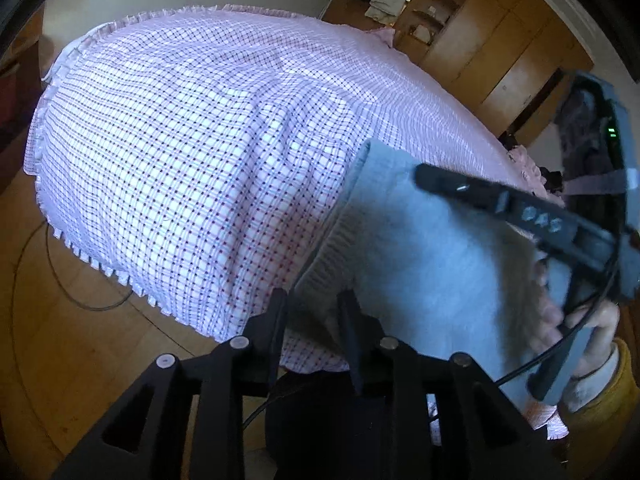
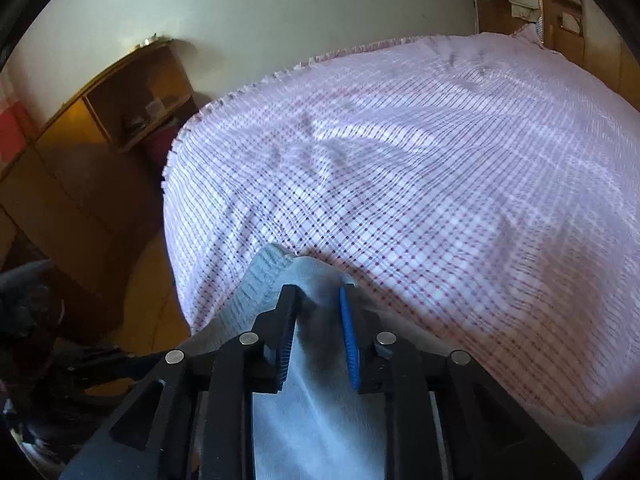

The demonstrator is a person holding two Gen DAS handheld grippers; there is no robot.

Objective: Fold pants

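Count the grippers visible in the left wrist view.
2. The left gripper sits at the bottom centre over the edge of the pants; the right gripper reaches in from the right above them.

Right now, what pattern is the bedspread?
The bedspread is pink-and-white checked, clearest in the left wrist view.

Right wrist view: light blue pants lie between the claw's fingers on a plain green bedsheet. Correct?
Not quite. The right wrist view shows the pants between the right claw's fingers, but the bedsheet is pink-and-white checked with a frilled edge, not plain green.
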